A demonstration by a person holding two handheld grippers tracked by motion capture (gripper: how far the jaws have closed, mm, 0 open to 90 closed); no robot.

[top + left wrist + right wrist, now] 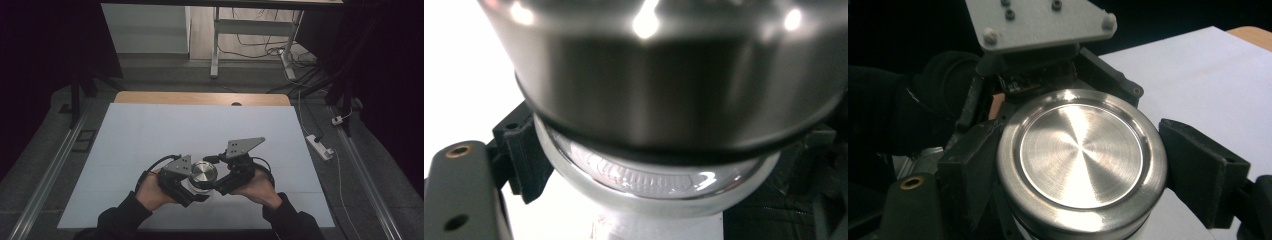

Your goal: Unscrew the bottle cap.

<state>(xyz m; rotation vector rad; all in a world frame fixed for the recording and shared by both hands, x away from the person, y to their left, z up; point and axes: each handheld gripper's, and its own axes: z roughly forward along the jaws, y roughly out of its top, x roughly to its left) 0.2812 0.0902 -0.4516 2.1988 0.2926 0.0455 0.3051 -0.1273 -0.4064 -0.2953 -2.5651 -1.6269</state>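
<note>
Table (150,130) with a white sheet over it takes up most of the high view, a strip of bare wood showing along the far edge. Person's two hands come in from the bottom, dark sleeves, meeting near the front centre of the sheet. Left gripper (192,182) and right gripper (220,182) both converge on one round steel container (204,174) held between them.

Right gripper (1068,165): black jaws sit on either side of the brushed steel lid (1080,155), pads against its rim, so it's clamped on the lid. Lid faces up at its camera, concentric machining marks visible, shallow recessed centre.

Left gripper view: jaws bracket the lower part of the container (664,90), one black pad touching at the left; a clear glass section (644,175) shows under the steel band. Reads as gripping the container body.

Left gripper's grey triangular plate (1040,20) sits just behind the lid in the right gripper view.
</note>
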